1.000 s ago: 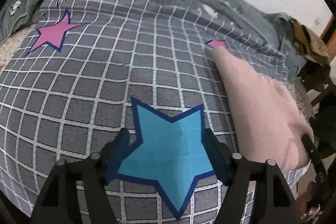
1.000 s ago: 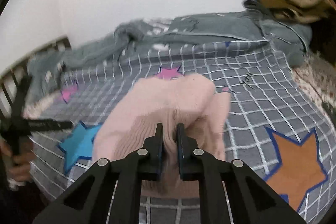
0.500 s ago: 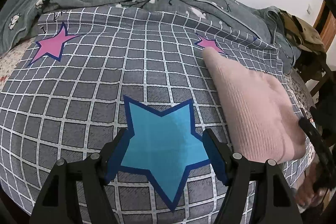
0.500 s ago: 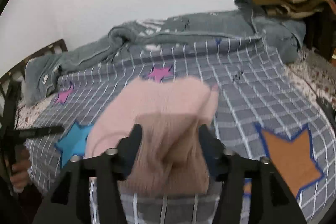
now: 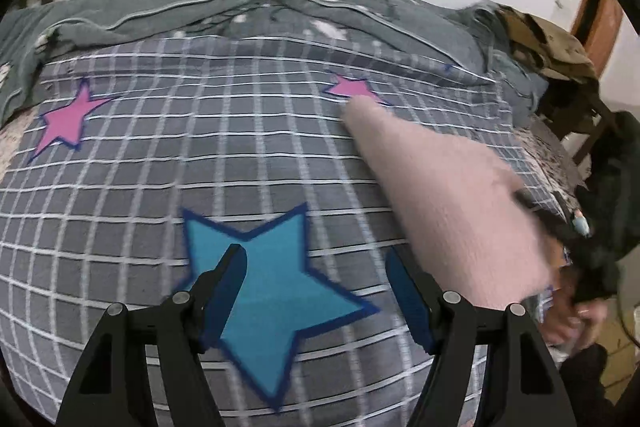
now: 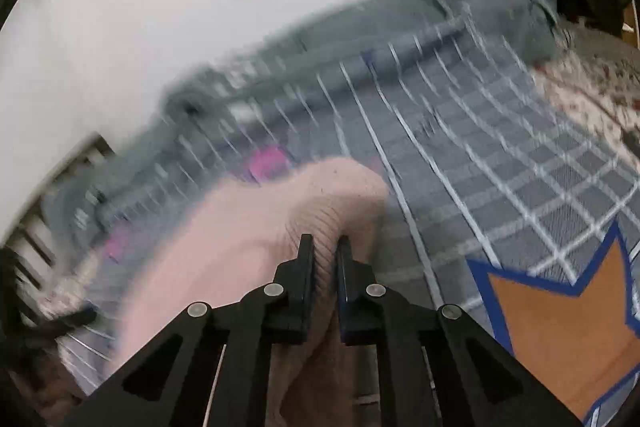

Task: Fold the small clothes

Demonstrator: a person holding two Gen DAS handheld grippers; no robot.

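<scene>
Knitwear first: the pink sweater [image 6: 224,247] is a soft, ribbed knit, pale and plain, lying in a long slanted bundle on the bed [image 5: 248,155] over a grey checked sheet. In my left view the sweater [image 5: 452,203] runs from a pink star [image 5: 350,87] near the far side down toward the near right edge of the bed, narrow at the far end and broad near me. My right claw [image 6: 324,247] has just been closing, and its jaws now pinch a raised ridge of the knit between them; the ribs bunch up and arch over the fingertips. My left claw [image 5: 316,271] stands wide with nothing between its jaws, hovering over a blue star [image 5: 272,291] just left of the sweater and apart from it.

Much is hard to read. The right view is smeared by motion, so the far sheet, a grey blanket [image 6: 280,83] and the bed rail at the left are only streaks. The sweater's near end drops out of sight behind my right claw, and I cannot tell how many layers it is folded into. In the left view the sweater's near right edge blurs into a hand [image 5: 568,323] and dark gear there, cut off by the frame. An orange star [image 6: 560,339] is cropped at the right.
</scene>
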